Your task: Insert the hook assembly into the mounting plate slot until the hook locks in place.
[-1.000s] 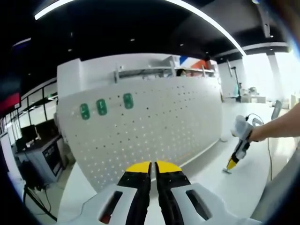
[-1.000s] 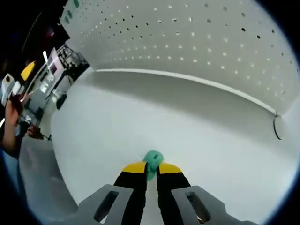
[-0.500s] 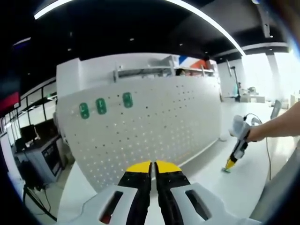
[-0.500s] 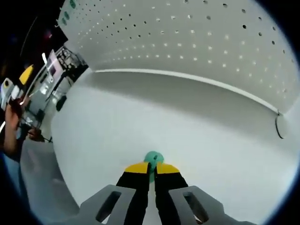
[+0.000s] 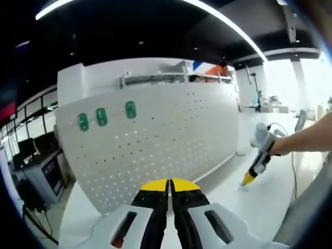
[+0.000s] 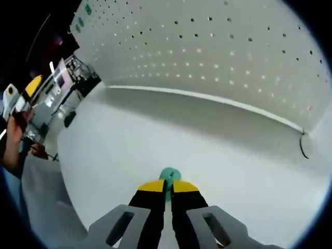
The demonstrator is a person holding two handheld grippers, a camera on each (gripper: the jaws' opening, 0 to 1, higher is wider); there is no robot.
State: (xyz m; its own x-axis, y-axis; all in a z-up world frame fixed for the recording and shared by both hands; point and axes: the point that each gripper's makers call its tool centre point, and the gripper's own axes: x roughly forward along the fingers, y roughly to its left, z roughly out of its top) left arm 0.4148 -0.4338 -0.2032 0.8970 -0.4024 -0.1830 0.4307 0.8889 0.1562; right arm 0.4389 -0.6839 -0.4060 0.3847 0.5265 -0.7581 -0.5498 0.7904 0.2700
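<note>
Open-plan office/lab: strip lights [image 5: 228,23], desks w/ monitors [image 5: 44,168], pegboard [image 5: 155,140]

A: The left gripper view was bright at the right, where daylight blew out the windows [image 5: 316,83]; a ceiling light strip [image 5: 228,23] curved overhead against a dark ceiling.

B: The right gripper view was evenly lit, the white bench [image 6: 171,140] nearly shadeless except under the pegboard [image 6: 218,57]. Fisheye bending and softness grew toward the edges.

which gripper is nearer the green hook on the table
Right. The right gripper has its jaws shut on the green hook at the table. The left gripper is held up off to the side, jaws shut, facing the pegboard.
</note>
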